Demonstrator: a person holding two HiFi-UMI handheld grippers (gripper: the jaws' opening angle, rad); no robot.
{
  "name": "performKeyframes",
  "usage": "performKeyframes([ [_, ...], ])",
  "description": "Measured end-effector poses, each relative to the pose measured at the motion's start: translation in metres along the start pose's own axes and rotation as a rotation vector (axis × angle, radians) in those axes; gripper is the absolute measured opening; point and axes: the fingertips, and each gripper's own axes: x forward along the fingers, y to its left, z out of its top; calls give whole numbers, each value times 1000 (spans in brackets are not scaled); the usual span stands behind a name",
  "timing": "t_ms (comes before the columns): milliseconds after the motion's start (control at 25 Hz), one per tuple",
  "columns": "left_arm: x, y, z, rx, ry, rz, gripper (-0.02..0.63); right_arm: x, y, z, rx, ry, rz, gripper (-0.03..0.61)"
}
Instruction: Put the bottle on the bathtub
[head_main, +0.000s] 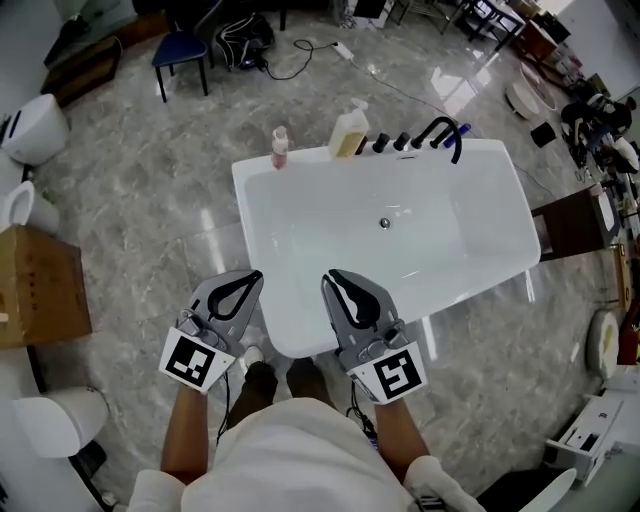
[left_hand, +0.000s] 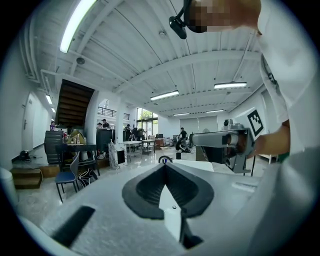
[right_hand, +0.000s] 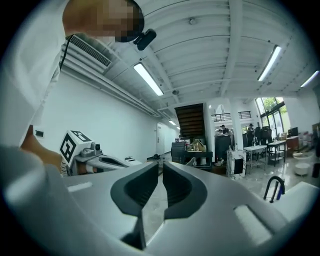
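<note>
Pink bottle (head_main: 280, 147), soap bottle (head_main: 349, 131) on bathtub (head_main: 330, 235)

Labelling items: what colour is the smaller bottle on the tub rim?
The bottle is pink; head view.

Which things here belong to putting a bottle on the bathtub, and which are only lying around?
For the job: bathtub, pink bottle, pump bottle (both on its rim), left gripper, right gripper.
Lying about: blue chair, cardboard box, cables.
</note>
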Motion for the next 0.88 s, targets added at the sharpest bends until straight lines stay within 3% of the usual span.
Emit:
performKeyframes([
  [280, -32, -13, 16, -4, -2, -11, 5, -28, 11, 47, -26, -48, -15, 18],
  [520, -48, -17, 19, -9, -4, 7, 5, -35, 23, 40, 76, -41, -14, 11],
  [880, -56, -26, 12, -7, 3, 0, 5, -31, 40, 29, 66, -20, 13, 11],
])
